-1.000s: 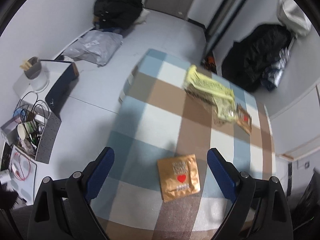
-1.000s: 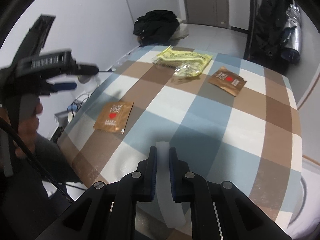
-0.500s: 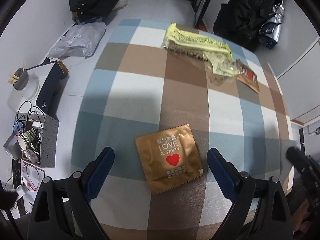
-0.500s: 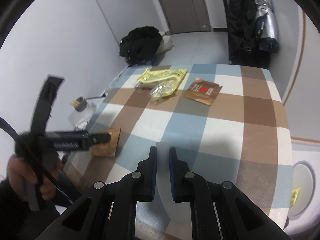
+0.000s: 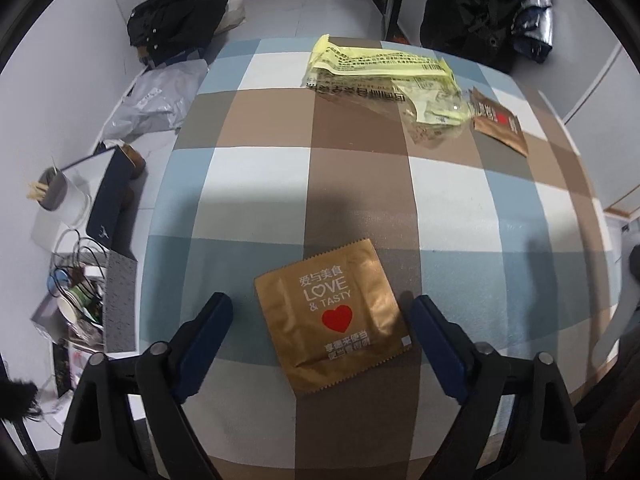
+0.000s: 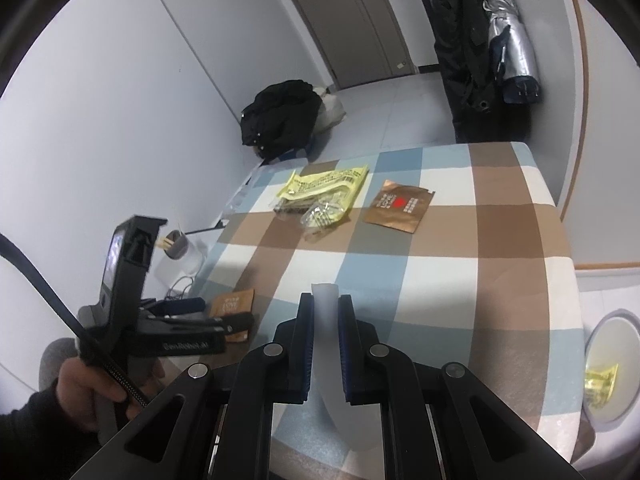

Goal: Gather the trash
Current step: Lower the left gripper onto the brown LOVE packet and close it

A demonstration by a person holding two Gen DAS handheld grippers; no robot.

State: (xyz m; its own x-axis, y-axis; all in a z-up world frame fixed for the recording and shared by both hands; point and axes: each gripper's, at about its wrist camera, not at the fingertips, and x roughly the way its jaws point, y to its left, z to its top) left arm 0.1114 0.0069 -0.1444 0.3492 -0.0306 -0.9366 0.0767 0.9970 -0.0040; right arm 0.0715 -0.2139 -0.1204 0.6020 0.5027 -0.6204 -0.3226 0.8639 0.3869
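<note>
Tablecloth [image 5: 280, 184]: checked, blue, brown and white. Near packet [image 5: 334, 314]: golden-brown, white lettering, red heart. Far packet [image 5: 498, 124]: darker copper-brown, red mark. Wrapper [image 5: 380, 68]: pale yellow, dark print, partly clear. Gripper pads [image 5: 210, 328]: dark blue.

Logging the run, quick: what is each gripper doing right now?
Left gripper: open, jaws just closing a little, astride the brown packet, not pressing it.
Right gripper: shut on a white strip.
</note>
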